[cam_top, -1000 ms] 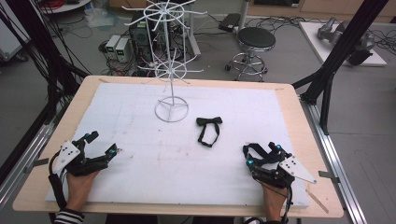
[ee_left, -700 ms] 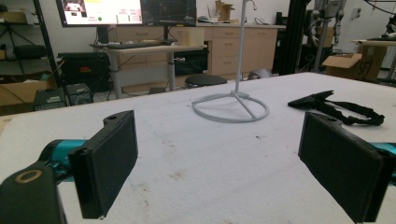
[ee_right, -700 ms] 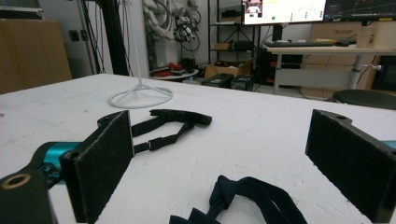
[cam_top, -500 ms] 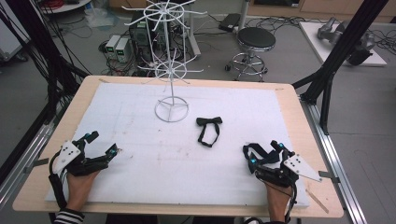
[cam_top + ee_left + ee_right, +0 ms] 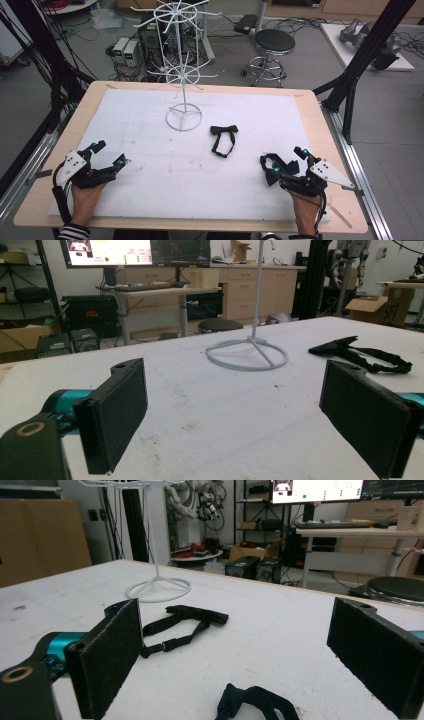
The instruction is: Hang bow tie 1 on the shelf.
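A black bow tie (image 5: pixel 223 138) with its strap lies flat on the white table cover, right of the white wire rack stand (image 5: pixel 183 118). My left gripper (image 5: pixel 110 153) rests open near the front left edge, with nothing between its pads. Its own view shows the stand's ring base (image 5: pixel 247 354) ahead and the bow tie (image 5: pixel 360 352) to the right. My right gripper (image 5: pixel 286 161) sits open at the front right. A second dark strap piece (image 5: pixel 270 163) lies on the table by its inner jaw and appears low between the jaws as a dark strap piece (image 5: pixel 252 702). The black bow tie (image 5: pixel 192 617) lies beyond it.
The wooden table edge (image 5: pixel 320 125) frames the white cover. The rack's thin arms (image 5: pixel 175 12) spread high over the back middle. A black stool (image 5: pixel 274 42) and computer boxes (image 5: pixel 127 50) stand on the floor behind. Black frame posts (image 5: pixel 365 55) rise at the right.
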Demonstrator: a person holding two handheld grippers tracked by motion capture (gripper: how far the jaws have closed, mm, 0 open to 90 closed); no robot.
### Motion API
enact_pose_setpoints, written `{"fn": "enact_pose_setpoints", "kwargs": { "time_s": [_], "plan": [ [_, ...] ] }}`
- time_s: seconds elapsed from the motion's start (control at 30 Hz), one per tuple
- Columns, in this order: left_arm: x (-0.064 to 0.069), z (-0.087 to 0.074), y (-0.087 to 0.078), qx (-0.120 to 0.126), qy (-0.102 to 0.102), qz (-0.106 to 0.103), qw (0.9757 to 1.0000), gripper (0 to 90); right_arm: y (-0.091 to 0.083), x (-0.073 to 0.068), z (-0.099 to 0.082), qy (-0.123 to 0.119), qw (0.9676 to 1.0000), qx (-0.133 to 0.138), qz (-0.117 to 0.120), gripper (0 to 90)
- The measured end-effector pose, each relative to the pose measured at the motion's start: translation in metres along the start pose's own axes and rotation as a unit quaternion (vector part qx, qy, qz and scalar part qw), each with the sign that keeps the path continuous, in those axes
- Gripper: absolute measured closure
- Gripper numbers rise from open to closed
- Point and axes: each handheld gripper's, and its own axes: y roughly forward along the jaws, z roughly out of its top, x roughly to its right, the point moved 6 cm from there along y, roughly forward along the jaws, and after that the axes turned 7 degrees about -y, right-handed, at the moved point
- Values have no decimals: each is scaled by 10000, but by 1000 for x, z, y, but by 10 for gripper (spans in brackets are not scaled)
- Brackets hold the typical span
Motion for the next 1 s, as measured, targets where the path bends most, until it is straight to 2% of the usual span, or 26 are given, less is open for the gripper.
{"fn": "enact_pose_setpoints", "kwargs": {
  "time_s": [0.07, 0.17, 0.23, 0.43, 0.67, 0.77, 0.87, 0.93, 0.97, 1.0],
  "plan": [
    [0, 0, 0, 2, 16, 2, 10000, 123, 0, 2, 3, -32, 10000, -63, 63, 70],
    [0, 0, 0, 0, 14, 2, 10000, 123, -1, 9, 10, 180, 9995, -161, 206, 70],
    [0, 0, 0, 7, 0, 4, 10000, 123, -1, 14, 14, 106, 9994, -228, 218, 70],
    [0, 0, 0, -2, 19, 4, 10000, 123, 0, 20, 24, 174, 9983, -338, 437, 70],
    [0, 0, 0, 2, 18, 13, 10000, 123, 2, 24, 32, 17, 9960, -584, 682, 70],
    [0, 0, 0, 4, 22, 15, 10000, 123, 5, 27, 32, -124, 9920, -928, 843, 70],
    [0, 0, 0, 3, 19, 16, 10000, 123, 6, 28, 33, -234, 9898, -1058, 923, 70],
    [0, 0, 0, 2, 16, 17, 10000, 123, 7, 28, 33, -330, 9863, -1230, 1052, 70],
    [0, 0, 0, 2, 17, 24, 10000, 123, 9, 28, 32, -358, 9830, -1362, 1182, 70],
    [0, 0, 0, -1, 21, 31, 10000, 123, 9, 28, 32, -358, 9830, -1362, 1182, 70]
  ]
}}
